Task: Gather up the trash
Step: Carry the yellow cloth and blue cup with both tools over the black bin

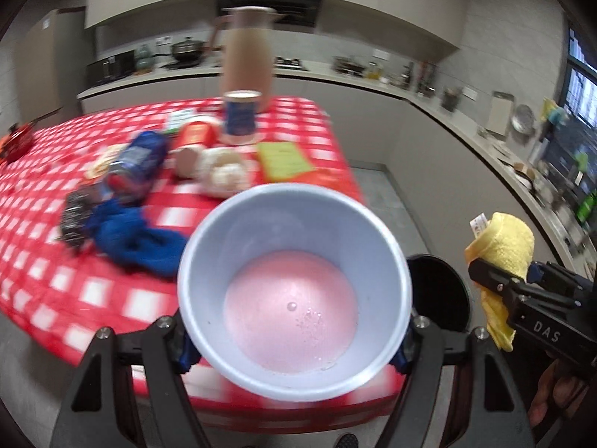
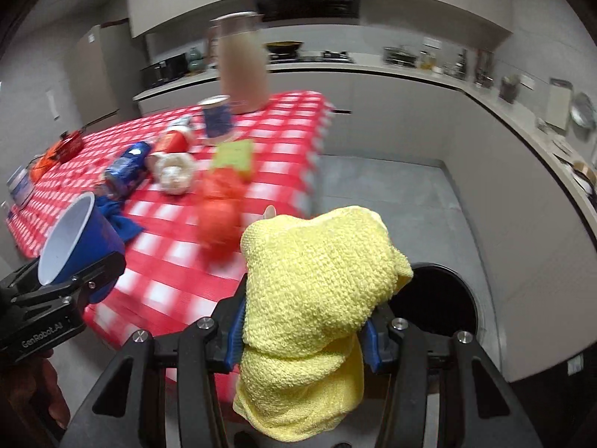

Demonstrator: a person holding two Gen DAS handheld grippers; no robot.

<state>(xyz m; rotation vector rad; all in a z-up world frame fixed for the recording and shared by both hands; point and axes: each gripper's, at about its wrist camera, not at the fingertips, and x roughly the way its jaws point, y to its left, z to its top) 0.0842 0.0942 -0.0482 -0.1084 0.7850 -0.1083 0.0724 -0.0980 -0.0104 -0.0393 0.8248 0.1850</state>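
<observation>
Left gripper fingers clamp a blue cup; right gripper fingers pinch a yellow cloth. Ahead of both: bin and table with bottle, blue rag, jug.

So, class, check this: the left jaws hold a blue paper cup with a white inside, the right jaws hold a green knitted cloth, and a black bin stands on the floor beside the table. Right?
One slip: the knitted cloth in the right jaws is yellow, not green, as the right wrist view shows. The blue paper cup with the white inside and the black bin stand as stated.
</observation>
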